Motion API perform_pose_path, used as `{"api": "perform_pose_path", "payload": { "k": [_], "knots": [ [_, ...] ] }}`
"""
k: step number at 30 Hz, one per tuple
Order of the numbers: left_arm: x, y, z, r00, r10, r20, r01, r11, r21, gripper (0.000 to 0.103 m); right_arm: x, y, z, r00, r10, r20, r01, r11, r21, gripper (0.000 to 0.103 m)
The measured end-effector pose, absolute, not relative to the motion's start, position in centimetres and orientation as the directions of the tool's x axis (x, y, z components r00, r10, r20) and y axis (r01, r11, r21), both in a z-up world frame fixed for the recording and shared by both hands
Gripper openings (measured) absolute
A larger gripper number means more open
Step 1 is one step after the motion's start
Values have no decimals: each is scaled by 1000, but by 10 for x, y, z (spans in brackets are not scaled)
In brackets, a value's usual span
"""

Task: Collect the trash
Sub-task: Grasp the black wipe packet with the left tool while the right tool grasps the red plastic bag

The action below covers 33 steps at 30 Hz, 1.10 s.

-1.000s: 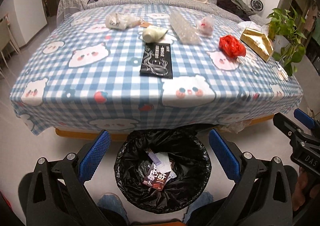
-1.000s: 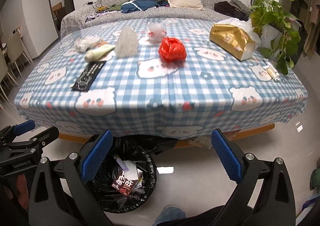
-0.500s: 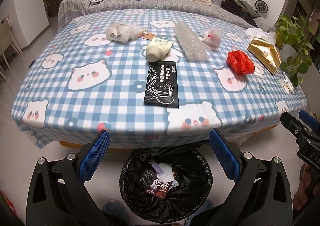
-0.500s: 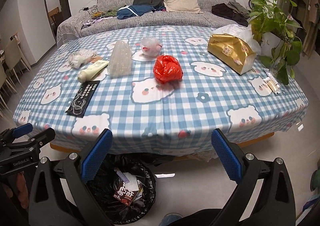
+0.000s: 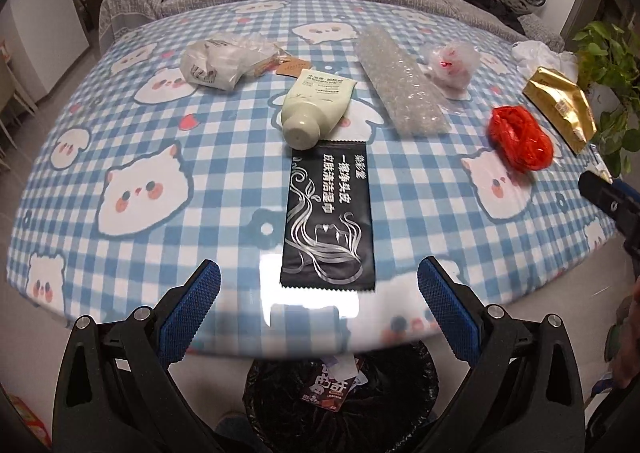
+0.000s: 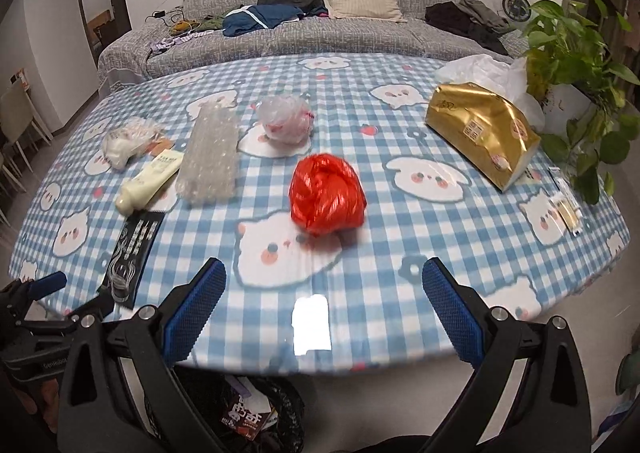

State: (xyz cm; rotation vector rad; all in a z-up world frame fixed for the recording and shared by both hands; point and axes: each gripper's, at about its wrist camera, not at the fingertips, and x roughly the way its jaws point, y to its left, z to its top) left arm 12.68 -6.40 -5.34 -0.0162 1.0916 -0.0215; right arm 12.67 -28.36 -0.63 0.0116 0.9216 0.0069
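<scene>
Bench [image 5: 168,141]: blue-checked cloth with cat prints, carrying your trash.
Bin [image 5: 280,393]: black-lined, on the floor under the near bench edge, wrappers inside.
Bubble wrap [image 5: 400,85]: far centre.
Black sachet [image 5: 328,217]: directly ahead of your left gripper [image 5: 318,315], fingers spread wide, empty.
Cream tube [image 5: 316,107]: touching the sachet's far end.
Red bag [image 6: 326,195]: crumpled, ahead of your right gripper [image 6: 322,313], likewise spread, empty.
</scene>
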Motion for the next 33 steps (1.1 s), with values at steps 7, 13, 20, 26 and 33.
{"api": "perform_pose_path", "payload": {
  "k": [7,13,20,26,33],
  "knots": [
    [160,-60,-68,419,-27,-908,7,1000,-26,97,177,-280,-11,582,8,-813,-13,1000,0,92],
    [175,-59,-79,387,-38,-921,5,999,-39,96,209,-277,-22,539,9,-842,-21,1000,-3,88],
    [185,-60,-84,365,-25,-931,9,1000,-24,93,226,-279,-39,478,9,-878,-6,1000,7,77],
    [186,-67,-84,352,21,-936,32,999,35,78,232,-282,-52,428,6,-904,10,1000,12,59],
    [184,-69,-79,356,20,-934,40,999,36,53,231,-282,-57,416,15,-909,12,1000,22,48]
  ]
}}
